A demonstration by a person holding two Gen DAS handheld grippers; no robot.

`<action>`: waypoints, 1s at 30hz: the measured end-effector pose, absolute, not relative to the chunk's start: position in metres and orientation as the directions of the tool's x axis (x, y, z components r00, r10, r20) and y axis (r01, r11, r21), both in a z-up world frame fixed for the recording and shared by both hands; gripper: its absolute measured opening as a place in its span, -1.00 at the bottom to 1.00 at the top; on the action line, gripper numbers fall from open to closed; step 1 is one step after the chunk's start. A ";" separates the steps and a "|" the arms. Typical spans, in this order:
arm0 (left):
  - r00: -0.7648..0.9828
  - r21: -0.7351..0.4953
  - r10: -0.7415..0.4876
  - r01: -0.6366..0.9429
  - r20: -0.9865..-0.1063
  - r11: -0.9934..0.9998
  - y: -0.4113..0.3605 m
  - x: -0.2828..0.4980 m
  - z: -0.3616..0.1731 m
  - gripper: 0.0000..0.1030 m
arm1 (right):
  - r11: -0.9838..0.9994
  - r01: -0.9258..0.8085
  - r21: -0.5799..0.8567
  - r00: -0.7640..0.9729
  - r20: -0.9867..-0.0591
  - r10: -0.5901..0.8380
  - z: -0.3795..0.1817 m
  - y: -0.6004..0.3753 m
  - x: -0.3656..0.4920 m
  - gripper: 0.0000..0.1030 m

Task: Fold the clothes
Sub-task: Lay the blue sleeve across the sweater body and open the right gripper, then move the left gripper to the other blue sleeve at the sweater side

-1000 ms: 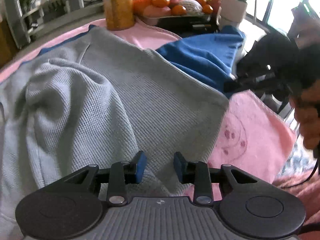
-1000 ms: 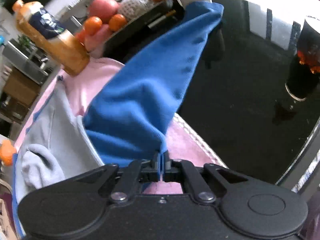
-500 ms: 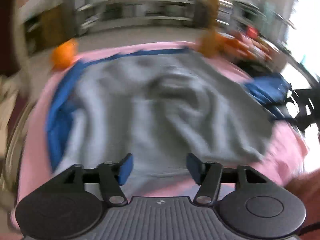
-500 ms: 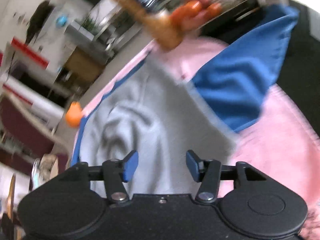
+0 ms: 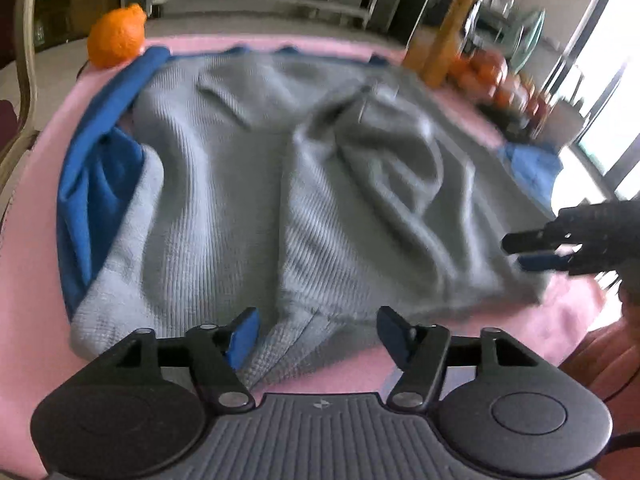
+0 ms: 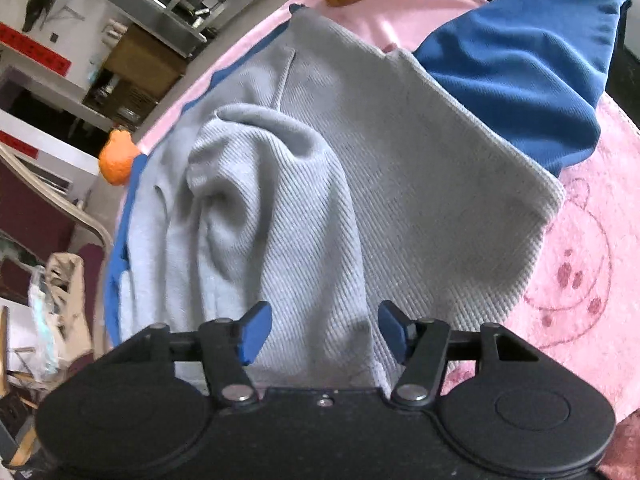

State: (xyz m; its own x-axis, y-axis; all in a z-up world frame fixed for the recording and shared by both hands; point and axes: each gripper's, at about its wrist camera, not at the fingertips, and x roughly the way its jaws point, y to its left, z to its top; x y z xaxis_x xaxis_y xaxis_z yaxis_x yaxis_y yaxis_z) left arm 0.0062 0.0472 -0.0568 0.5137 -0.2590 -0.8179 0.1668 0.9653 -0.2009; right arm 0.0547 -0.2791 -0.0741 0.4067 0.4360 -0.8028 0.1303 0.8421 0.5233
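1. My left gripper point(image 5: 316, 330) hangs over the near hem of the grey top point(image 5: 304, 184); its jaws stand apart and are closing a little, with nothing pinched between the pads.
2. My right gripper point(image 6: 324, 332) has its jaws apart too, empty, with grey cloth below the gap but not touching the pads as far as I can tell.
3. In the left view the right gripper point(image 5: 536, 252) shows at the far right, by the grey top's right edge; that part of the picture is blurred, so I cannot tell whether it touches the cloth.
4. The grey top lies spread and rumpled on the pink cloth point(image 5: 24, 280) that covers the counter, with a raised fold down its middle.
5. A blue garment point(image 6: 520, 64) lies under the grey top, sticking out on the right in the right view and along the left edge point(image 5: 96, 184) in the left view.
6. An orange point(image 5: 116, 36) sits at the far left corner of the pink cloth, touching the blue garment.
7. A tall amber bottle point(image 5: 448, 32) stands at the far edge, with blurred fruit point(image 5: 496, 80) just to its right.
8. The pink cloth carries a drawn bear figure point(image 6: 576, 264) beside the grey top's right edge.
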 end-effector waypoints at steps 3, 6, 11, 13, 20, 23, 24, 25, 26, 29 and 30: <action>0.501 -0.163 -0.230 0.175 -0.834 0.971 0.041 0.009 -0.065 0.05 | 0.886 0.100 0.453 0.402 -0.833 0.381 -0.078 -0.267 0.056 -0.15; 0.546 -0.124 -0.225 0.215 -0.807 0.969 0.030 0.006 -0.065 -0.38 | 0.918 0.049 0.394 0.424 -0.840 0.338 -0.078 -0.255 0.058 -0.34; 0.642 -0.003 -0.168 0.250 -0.748 0.968 0.019 -0.019 -0.050 -0.92 | 0.934 -0.055 0.352 0.519 -0.789 0.328 -0.065 -0.240 0.048 -0.90; 0.653 0.019 -0.164 0.264 -0.739 0.964 0.019 -0.036 -0.042 -0.92 | 0.916 -0.080 0.392 0.564 -0.740 0.366 -0.051 -0.244 0.034 -0.90; 0.560 0.164 -0.048 0.323 -0.827 0.932 -0.001 -0.069 -0.060 -0.86 | 0.932 -0.069 0.355 0.470 -0.813 0.344 -0.058 -0.249 0.000 -0.89; 0.584 0.090 -0.119 0.316 -0.803 0.945 0.010 -0.074 -0.039 -0.67 | 0.945 -0.066 0.320 0.430 -0.846 0.316 -0.064 -0.251 0.000 -0.86; 0.594 0.051 -0.153 0.311 -0.790 0.949 0.015 -0.075 -0.031 -0.57 | 0.940 -0.068 0.333 0.454 -0.829 0.327 -0.058 -0.253 -0.002 -0.81; 0.610 0.006 -0.189 0.302 -0.770 0.953 0.022 -0.076 -0.022 -0.50 | 0.935 -0.072 0.346 0.478 -0.811 0.337 -0.051 -0.255 -0.005 -0.70; 0.636 -0.047 -0.222 0.280 -0.739 0.959 0.030 -0.075 -0.012 -0.39 | 0.928 -0.078 0.363 0.501 -0.791 0.351 -0.045 -0.256 -0.007 -0.67; 0.670 -0.115 -0.191 0.156 -0.717 0.981 0.043 -0.057 -0.008 -0.39 | 0.896 -0.118 0.428 0.553 -0.721 0.417 -0.037 -0.258 -0.009 -0.67; 0.648 -0.104 -0.158 0.122 -0.745 0.987 0.043 -0.048 -0.017 -0.42 | 0.899 -0.126 0.420 0.538 -0.733 0.418 -0.041 -0.253 -0.007 -0.67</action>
